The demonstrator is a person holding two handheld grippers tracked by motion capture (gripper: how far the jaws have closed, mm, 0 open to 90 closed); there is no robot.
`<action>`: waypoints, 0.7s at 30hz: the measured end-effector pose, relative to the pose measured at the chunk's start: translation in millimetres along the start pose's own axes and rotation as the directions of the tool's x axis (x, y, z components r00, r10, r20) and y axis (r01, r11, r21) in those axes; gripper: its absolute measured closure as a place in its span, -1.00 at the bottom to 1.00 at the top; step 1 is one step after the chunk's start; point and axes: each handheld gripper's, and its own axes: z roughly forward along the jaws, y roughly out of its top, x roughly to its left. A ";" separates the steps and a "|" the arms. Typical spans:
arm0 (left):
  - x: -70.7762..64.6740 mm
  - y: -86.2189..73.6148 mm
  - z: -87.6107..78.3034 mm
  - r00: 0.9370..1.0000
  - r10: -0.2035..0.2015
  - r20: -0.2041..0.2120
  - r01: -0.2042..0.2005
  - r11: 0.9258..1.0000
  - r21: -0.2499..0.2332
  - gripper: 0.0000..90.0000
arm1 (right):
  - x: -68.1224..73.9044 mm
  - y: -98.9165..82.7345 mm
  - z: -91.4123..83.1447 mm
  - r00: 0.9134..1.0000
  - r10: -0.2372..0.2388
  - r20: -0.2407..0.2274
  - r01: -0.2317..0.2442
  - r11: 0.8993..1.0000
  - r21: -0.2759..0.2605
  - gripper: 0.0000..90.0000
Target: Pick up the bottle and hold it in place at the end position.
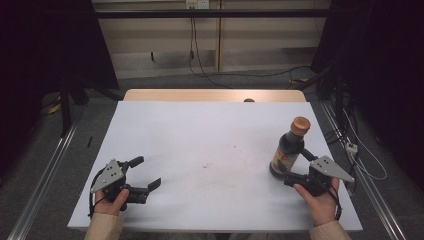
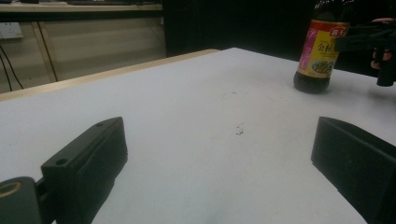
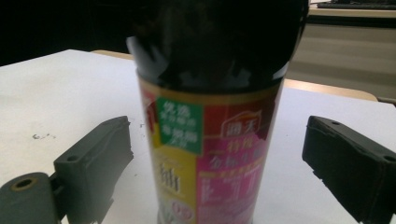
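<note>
The right gripper [image 1: 296,167] stands wide, its jaws either side of the dark sauce bottle [image 1: 288,148] without pressing on it. The bottle stands upright on the white table [image 1: 200,145]. Well across from it, the left gripper [image 1: 145,175] gapes empty over bare tabletop.

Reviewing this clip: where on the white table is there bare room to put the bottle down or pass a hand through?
The white table is bare across its middle and far side, between the left gripper at the near left and the dark sauce bottle at the right. The crowded patch is the near right, where the right gripper stands with open jaws around the bottle.
</note>
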 end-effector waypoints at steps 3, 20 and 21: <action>0.4 -0.2 0.4 1.000 0.001 -0.003 -0.001 1.000 0.003 -0.92 | -1.8 2.9 3.8 1.000 0.003 -0.001 -0.003 1.000 -0.001 -0.81; 1.4 -0.8 -0.1 1.000 0.001 -0.003 -0.001 1.000 0.004 -0.92 | -6.8 32.3 11.5 0.998 0.009 -0.058 -0.009 1.000 -0.009 -0.64; 1.4 -0.9 -0.2 1.000 -0.001 -0.003 0.001 1.000 0.003 -0.92 | -5.9 33.2 12.9 0.998 0.002 -0.057 -0.002 1.000 -0.005 -0.61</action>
